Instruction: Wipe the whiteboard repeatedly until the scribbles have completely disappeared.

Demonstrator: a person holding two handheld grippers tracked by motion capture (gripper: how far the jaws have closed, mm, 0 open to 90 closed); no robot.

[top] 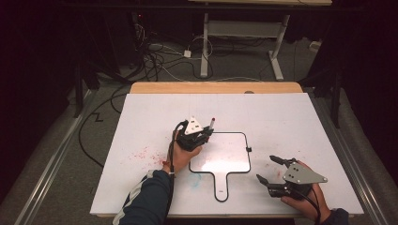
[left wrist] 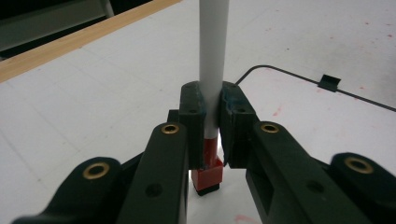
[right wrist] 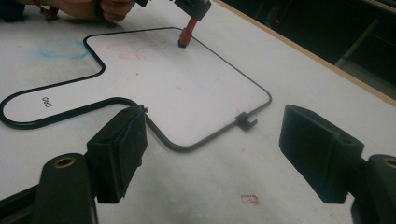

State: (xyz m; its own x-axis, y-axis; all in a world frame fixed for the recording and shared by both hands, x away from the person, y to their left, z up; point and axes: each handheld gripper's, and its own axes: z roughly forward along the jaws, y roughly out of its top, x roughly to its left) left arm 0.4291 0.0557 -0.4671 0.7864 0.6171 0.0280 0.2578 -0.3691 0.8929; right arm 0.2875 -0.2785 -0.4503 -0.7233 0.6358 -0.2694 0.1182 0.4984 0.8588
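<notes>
Drawing step, by my reading. Left gripper (top: 205, 132) clamps marker (left wrist: 213, 70), tip on board (right wrist: 196, 88) at its 11 o'clock corner. Right gripper (top: 270, 169) gapes empty, board's 4 o'clock. Next: steady stroke, light pressure.

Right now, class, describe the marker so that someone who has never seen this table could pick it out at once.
Start at the big white table, then find the small black-rimmed whiteboard with a handle at its middle. At that board's far left corner, the left hand-held gripper clamps the marker: a slim white stick standing upright, red tip down on the board, the only red-ended thing there.
</notes>
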